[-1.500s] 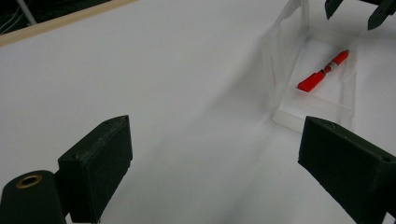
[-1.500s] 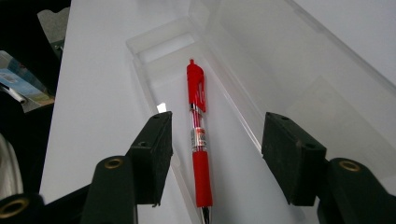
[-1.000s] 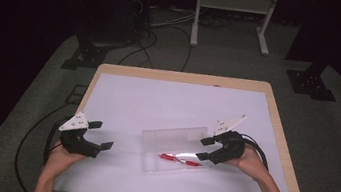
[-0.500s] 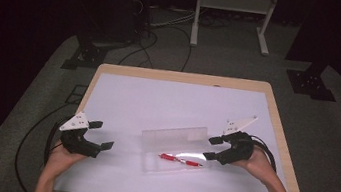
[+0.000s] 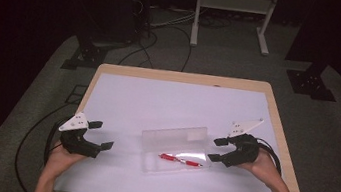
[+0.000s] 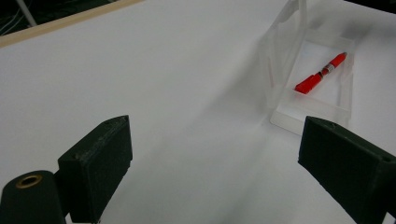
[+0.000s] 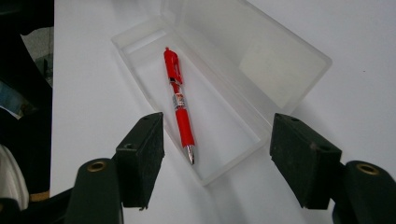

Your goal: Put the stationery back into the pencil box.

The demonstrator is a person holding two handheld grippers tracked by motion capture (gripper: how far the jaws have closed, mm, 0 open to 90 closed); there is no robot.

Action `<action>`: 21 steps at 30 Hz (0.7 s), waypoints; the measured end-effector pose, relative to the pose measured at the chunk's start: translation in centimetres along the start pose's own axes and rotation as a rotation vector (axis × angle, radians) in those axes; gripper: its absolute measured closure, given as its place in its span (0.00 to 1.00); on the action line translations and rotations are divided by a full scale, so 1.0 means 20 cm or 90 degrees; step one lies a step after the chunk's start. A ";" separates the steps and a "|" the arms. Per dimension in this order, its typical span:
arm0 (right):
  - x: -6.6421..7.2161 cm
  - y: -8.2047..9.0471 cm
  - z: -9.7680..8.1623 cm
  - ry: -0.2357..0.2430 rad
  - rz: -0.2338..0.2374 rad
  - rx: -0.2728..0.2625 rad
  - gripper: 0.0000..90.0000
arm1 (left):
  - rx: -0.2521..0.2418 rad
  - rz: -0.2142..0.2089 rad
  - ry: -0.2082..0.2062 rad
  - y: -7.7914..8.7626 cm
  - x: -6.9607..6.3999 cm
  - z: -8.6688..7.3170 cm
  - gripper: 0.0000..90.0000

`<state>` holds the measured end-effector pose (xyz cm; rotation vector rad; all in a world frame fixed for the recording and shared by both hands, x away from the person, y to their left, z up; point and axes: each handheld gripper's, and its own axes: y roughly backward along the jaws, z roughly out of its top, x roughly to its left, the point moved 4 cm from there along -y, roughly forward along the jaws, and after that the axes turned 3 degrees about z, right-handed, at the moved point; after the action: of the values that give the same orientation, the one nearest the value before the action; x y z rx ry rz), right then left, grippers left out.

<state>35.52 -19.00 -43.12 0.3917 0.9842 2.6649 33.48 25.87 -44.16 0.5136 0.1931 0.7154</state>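
Dark floor with loose black cables surrounds a wooden-edged table (image 5: pixel 276 116) covered by a white sheet. Near the middle of that sheet, a little toward the person's side, lies a clear plastic rectangular pencil case (image 5: pixel 152 160) (image 6: pixel 345 91) (image 7: pixel 140 56) with its hinged lid (image 5: pixel 176 133) (image 7: pixel 261 51) swung open and standing behind the tray. Inside the tray rests a red click pen (image 5: pixel 180 160) (image 6: pixel 320 74) (image 7: pixel 180 105), lying flat along the tray's length; in the right gripper view its metal tip points toward the camera and its clip end points away.

At the right end of the case, the right gripper (image 5: pixel 215 149) (image 7: pixel 217 154) is held in the person's right hand (image 5: pixel 264 166). Its black jaws have just been opening and now stand wide apart, with nothing pressed between the pads. In its own view the near end of the tray and the pen tip sit between and just beyond the two jaws, neither jaw touching the plastic as far as can be told.

Well apart from the case, at the table's left edge, the left gripper (image 5: pixel 101 135) (image 6: pixel 212 172) sits in the person's left hand (image 5: pixel 61 156). Its jaws are also spread wide and hold nothing; bare white sheet shows between them, and the case lies farther off at the upper right of its view.
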 end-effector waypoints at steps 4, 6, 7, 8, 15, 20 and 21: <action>0.00 0.02 -0.02 -0.001 -0.006 -0.004 0.38 | -0.002 0.000 0.003 0.00 0.00 0.00 0.10; 0.00 0.03 -0.03 -0.003 -0.011 -0.003 0.38 | -0.005 0.005 0.001 0.01 0.00 0.00 0.10; 0.00 0.05 -0.04 -0.005 -0.015 -0.003 0.39 | -0.008 0.006 0.004 0.01 0.00 0.00 0.10; 0.00 0.05 -0.05 -0.006 -0.018 -0.002 0.39 | -0.008 0.006 0.004 0.01 0.00 0.00 0.10; 0.00 0.08 -0.09 -0.013 -0.027 -0.005 0.39 | -0.007 0.003 0.003 0.01 0.00 0.00 0.10; 0.00 0.11 -0.13 -0.021 -0.034 -0.009 0.38 | -0.006 0.002 0.003 0.01 0.00 0.00 0.10; 0.00 0.11 -0.14 -0.023 -0.036 -0.007 0.38 | -0.006 0.002 0.004 0.01 0.00 0.00 0.10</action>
<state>34.26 -22.30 -43.72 0.4034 0.9554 2.6024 33.44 26.01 -44.08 0.5024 0.1943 0.7201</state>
